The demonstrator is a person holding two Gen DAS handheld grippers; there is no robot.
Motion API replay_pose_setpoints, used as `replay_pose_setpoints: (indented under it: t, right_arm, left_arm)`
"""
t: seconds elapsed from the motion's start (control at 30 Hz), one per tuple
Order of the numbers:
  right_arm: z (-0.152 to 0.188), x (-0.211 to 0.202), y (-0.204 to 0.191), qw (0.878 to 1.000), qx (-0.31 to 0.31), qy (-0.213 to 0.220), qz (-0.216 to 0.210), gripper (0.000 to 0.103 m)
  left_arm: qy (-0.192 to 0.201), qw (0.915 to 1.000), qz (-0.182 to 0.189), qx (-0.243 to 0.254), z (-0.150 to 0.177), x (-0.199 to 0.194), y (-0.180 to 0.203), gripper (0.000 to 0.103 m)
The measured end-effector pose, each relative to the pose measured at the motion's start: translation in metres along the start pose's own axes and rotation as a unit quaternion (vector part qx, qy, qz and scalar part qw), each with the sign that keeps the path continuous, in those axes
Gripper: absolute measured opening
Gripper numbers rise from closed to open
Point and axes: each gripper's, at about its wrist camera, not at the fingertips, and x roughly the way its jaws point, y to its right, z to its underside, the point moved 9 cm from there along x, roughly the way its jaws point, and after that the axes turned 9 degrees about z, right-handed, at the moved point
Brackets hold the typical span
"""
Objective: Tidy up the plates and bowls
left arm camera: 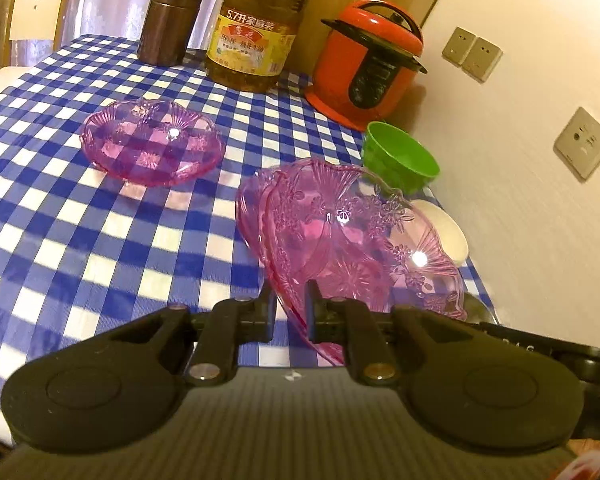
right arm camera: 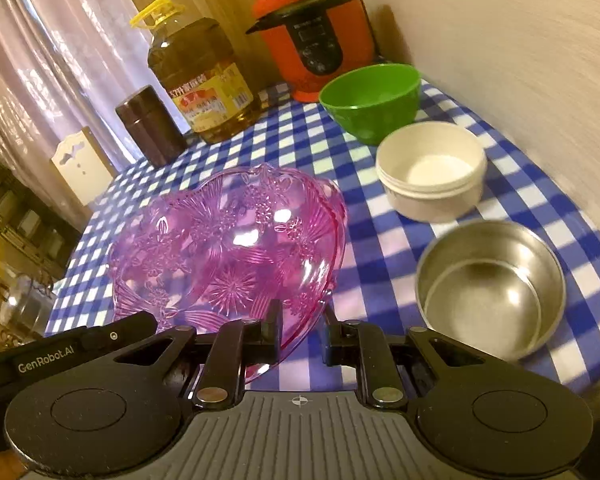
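My left gripper (left arm camera: 291, 309) is shut on the near rim of a clear pink flower-patterned plate (left arm camera: 352, 240), which looks like two plates nested. The plate hangs tilted above the checked tablecloth. My right gripper (right arm camera: 302, 328) is shut on the rim of the same pink plate (right arm camera: 228, 248) from its other side. Another pink plate (left arm camera: 152, 140) lies flat on the cloth to the far left. A green bowl (right arm camera: 370, 100), a white bowl (right arm camera: 432, 172) and a steel bowl (right arm camera: 490, 288) stand in a row along the wall. The green bowl (left arm camera: 400, 156) and white bowl (left arm camera: 444, 232) are partly hidden behind the held plate.
At the table's back stand a red pressure cooker (left arm camera: 366, 64), a big oil bottle (left arm camera: 256, 36) and a brown canister (left arm camera: 170, 20). The wall (left arm camera: 520, 200) with sockets runs along the right edge. A chair (left arm camera: 36, 4) stands beyond the far left corner.
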Motion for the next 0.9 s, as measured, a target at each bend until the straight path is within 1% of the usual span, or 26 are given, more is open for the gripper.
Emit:
replay_pose_setpoints:
  t: [0.23, 0.4, 0.57, 0.9]
  right_arm:
    - [0.015, -0.015, 0.004, 1.000, 0.004, -0.008, -0.001, 0.018]
    - [0.020, -0.016, 0.004, 1.000, 0.003, -0.014, 0.000, 0.018]
    - [0.019, -0.010, 0.004, 1.000, 0.004, -0.017, -0.001, 0.018]
    - [0.004, 0.003, 0.005, 1.000, 0.008, -0.008, 0.003, 0.018]
  left_arm:
    - [-0.007, 1.0000, 0.001, 0.003, 0.013, -0.010, 0.004, 0.013]
    - [-0.012, 0.9999, -0.002, 0.001, 0.016, -0.011, 0.001, 0.013]
    - [-0.011, 0.9999, -0.004, 0.000, 0.013, -0.007, -0.002, 0.013]
    - [-0.011, 0.9999, 0.000, -0.004, 0.001, 0.013, -0.004, 0.013]
